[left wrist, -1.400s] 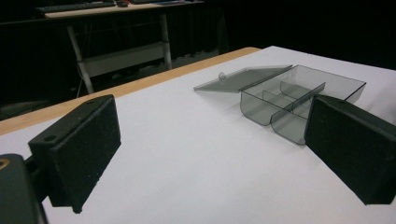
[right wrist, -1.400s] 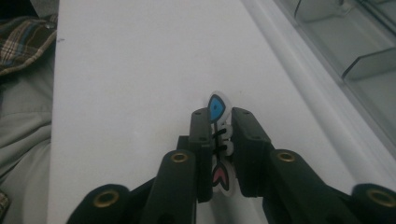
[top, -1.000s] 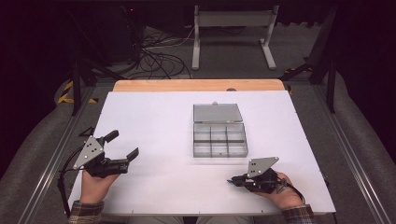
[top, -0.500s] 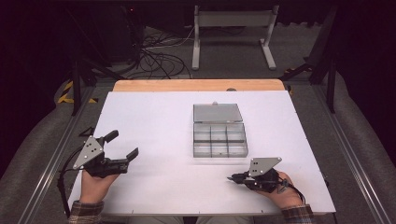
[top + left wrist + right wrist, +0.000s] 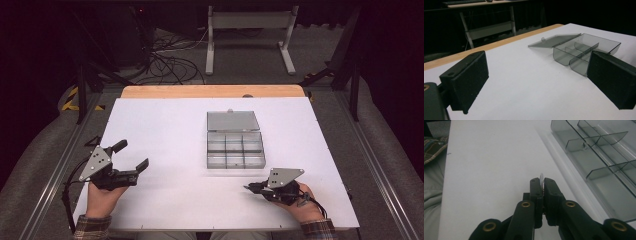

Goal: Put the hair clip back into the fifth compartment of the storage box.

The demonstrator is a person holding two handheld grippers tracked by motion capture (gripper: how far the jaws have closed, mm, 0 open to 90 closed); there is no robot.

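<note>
A small pale thin object (image 5: pixel 541 176) pinched in the right tool (image 5: pixel 542 185) is mostly hidden, too small to identify. The clear grey plastic compartment box (image 5: pixel 599 152) is cut off at the right gripper view's edge.

We look down on a white bench (image 5: pixel 165 125) whose far edge is a strip of bare pale wood (image 5: pixel 210 91). Metal rails (image 5: pixel 55 170) run along its left and right sides, over grey floor (image 5: pixel 35 165). Beyond the far edge the room is dark, and we can make out a tangle of black cables (image 5: pixel 167 55) on the floor beside a light metal stand (image 5: pixel 248 30) with two feet. Yellow-and-black hazard tape (image 5: pixel 72 97) marks the floor at the left, near dark frame legs (image 5: pixel 82 90). The light falls evenly on the bench top while the surroundings stay in shadow.
</note>
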